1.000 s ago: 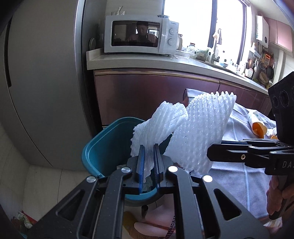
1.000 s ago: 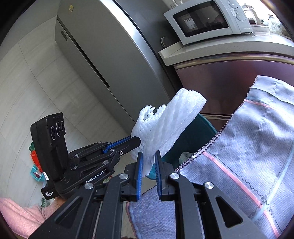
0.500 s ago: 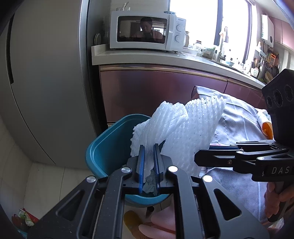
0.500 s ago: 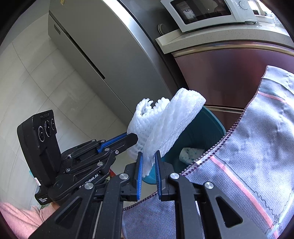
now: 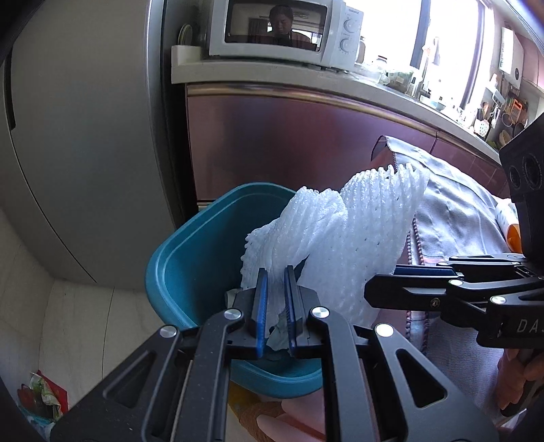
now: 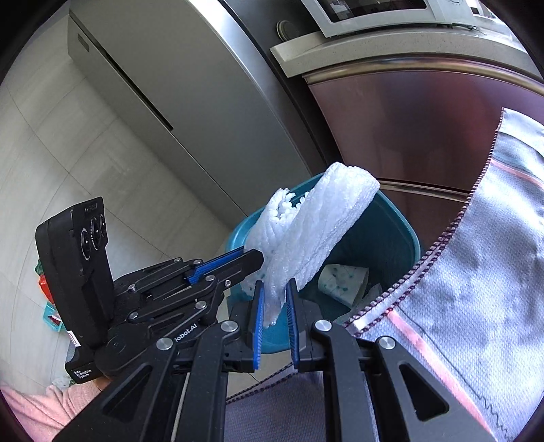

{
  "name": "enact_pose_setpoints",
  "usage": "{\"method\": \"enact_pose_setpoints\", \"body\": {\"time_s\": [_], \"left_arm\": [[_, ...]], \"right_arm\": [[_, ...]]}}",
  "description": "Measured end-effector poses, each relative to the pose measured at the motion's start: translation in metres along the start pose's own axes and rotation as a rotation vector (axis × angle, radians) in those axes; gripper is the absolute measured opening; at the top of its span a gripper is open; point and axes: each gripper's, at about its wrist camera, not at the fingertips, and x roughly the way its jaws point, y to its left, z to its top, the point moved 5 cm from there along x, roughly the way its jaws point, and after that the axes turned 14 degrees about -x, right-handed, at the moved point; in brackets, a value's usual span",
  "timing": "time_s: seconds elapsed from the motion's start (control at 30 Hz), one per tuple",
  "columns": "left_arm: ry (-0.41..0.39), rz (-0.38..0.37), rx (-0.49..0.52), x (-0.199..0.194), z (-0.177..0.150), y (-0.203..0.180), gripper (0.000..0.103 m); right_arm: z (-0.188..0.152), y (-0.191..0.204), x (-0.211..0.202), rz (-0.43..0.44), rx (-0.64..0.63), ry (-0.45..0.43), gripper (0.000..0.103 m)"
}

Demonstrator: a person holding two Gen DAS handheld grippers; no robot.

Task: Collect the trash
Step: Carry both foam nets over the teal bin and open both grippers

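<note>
Left wrist view shows a kitchen: grey fridge (image 5: pixel 78 142) at nine o'clock, microwave (image 5: pixel 282 30) on the tabletop (image 5: pixel 340 81) at twelve, a striped cloth (image 5: pixel 455 217) at three. Left tool (image 5: pixel 275 299) is pinched nearly closed on a white foam net (image 5: pixel 295 234); right tool (image 6: pixel 274 306), equally narrow, clamps a second foam net (image 6: pixel 316 231). Both nets hang over the teal bin (image 5: pixel 200 251) on the tiled floor (image 6: pixel 44 153), centre frame. Inside it lies a crumpled speckled paper cup (image 6: pixel 343 278).
</note>
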Motion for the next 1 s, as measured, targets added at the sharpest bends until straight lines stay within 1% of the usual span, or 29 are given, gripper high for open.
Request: {"method": "enact_pose_setpoints", "body": {"time_s": [0.23,0.37,0.47,0.53,0.67,0.73,0.8,0.87,1.0], "left_arm": [[0.051,0.012,-0.008,0.025,-0.003,0.001,0.014],[0.066,0.014,-0.025,0.035,-0.006,0.002,0.023],[0.069,0.024,-0.038,0.039,-0.007,0.002,0.029],[0.064,0.030,-0.045,0.039,-0.007,0.002,0.029],[0.041,0.036,-0.058,0.029,-0.008,0.004,0.029],[0.026,0.031,-0.063,0.023,-0.007,0.003,0.029],[0.004,0.020,-0.063,0.012,-0.004,0.002,0.033],[-0.031,0.000,-0.050,-0.002,-0.003,-0.004,0.039],[-0.084,-0.076,-0.024,-0.032,0.000,-0.021,0.045]], "right_arm": [[0.003,-0.006,0.016,-0.026,0.014,0.051,0.012],[0.008,-0.008,0.022,-0.038,0.014,0.054,0.014],[0.007,-0.007,0.020,-0.060,0.007,0.053,0.021],[0.005,-0.007,0.018,-0.064,0.004,0.048,0.028],[0.000,-0.010,0.009,-0.068,0.018,0.038,0.034],[-0.003,-0.011,0.003,-0.068,0.025,0.023,0.035],[-0.007,-0.011,-0.005,-0.063,0.028,0.005,0.036],[-0.011,-0.008,-0.017,-0.067,0.018,-0.022,0.037],[-0.018,-0.002,-0.048,-0.086,-0.002,-0.083,0.047]]}}
